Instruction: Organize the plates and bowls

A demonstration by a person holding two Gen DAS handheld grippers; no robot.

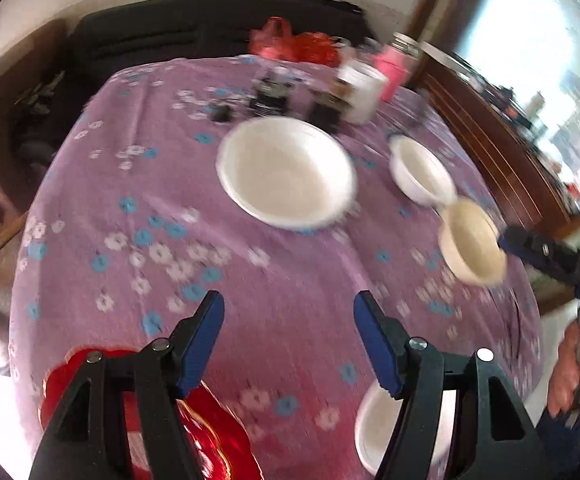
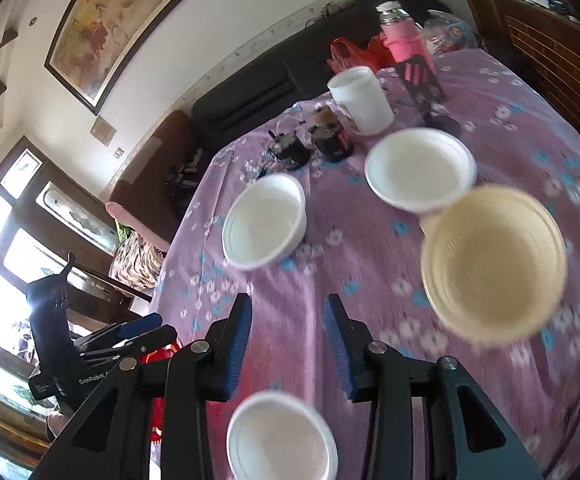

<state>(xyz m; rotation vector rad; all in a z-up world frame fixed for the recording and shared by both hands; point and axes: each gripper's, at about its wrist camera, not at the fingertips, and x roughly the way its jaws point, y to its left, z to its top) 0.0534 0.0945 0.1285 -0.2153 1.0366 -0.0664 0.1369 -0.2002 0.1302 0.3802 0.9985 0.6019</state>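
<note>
Two grippers hang with jaws apart and empty: the left gripper [image 1: 289, 312] and right gripper [image 2: 288, 314]. Around the large white bowl [image 1: 286, 172] on the surface [image 1: 130, 200]: a smaller white bowl [image 1: 421, 170] beside it, a beige bowl [image 1: 471, 246] just beyond, another white bowl [image 2: 282, 436] nearest both grippers.

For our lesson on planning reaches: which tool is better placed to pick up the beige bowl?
Right. The beige bowl lies just beside the open right tool; the left tool hangs farther off, by the red plate.

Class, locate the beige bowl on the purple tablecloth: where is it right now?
In the right wrist view the beige bowl sits right of centre, just in front of a white bowl; the left wrist view shows it near the table's right edge.
</note>
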